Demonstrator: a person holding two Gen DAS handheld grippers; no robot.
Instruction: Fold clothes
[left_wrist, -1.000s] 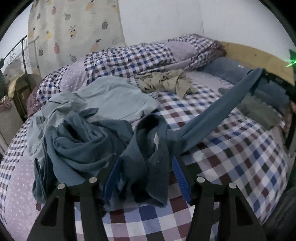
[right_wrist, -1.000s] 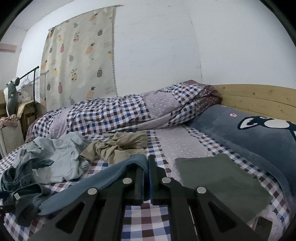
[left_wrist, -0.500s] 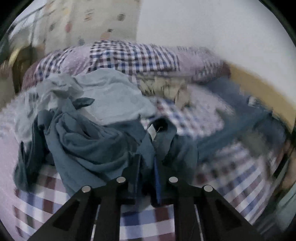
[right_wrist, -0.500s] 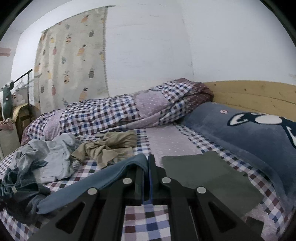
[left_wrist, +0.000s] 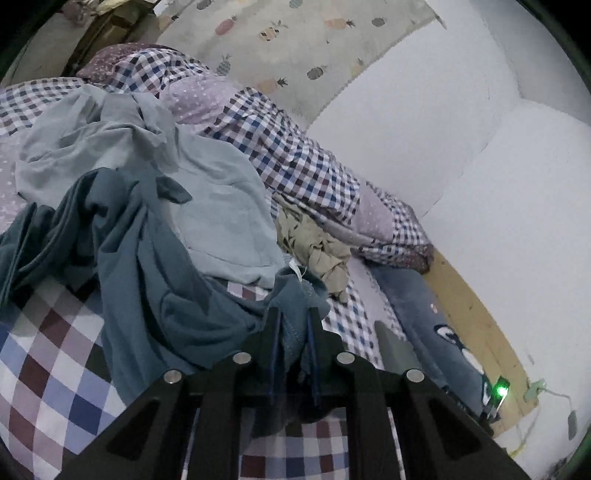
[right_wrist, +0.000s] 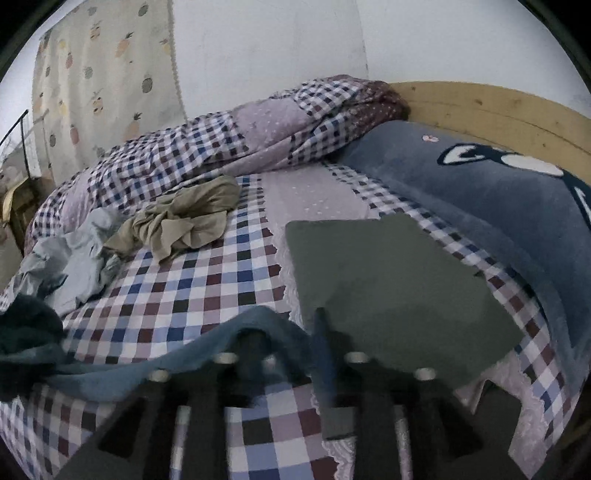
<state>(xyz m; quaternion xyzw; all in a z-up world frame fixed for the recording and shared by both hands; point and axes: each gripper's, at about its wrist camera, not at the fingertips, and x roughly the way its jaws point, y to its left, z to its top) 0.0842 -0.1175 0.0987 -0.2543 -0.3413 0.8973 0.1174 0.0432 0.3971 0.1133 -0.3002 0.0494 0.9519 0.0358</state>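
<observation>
My left gripper (left_wrist: 293, 321) is shut on a bunched part of a dark teal garment (left_wrist: 155, 280), which trails left over the checked bed sheet (left_wrist: 55, 354). In the right wrist view my right gripper (right_wrist: 291, 332) has its fingers apart; the teal garment's end (right_wrist: 207, 347) lies draped over the left finger (right_wrist: 255, 343), not pinched. The image there is blurred. A pale blue garment (left_wrist: 207, 192) and a crumpled khaki garment (right_wrist: 184, 218) lie further back on the bed.
A folded dark green garment (right_wrist: 388, 288) lies flat on the sheet (right_wrist: 207, 280) ahead of the right gripper. A rolled checked duvet (right_wrist: 229, 147) runs along the wall. A blue pillow (right_wrist: 480, 199) rests against the wooden headboard (right_wrist: 480, 107).
My right gripper has opened and let go of the teal garment's end, which has gone slack. My left gripper closed on the garment and has swung, its view now tilted.
</observation>
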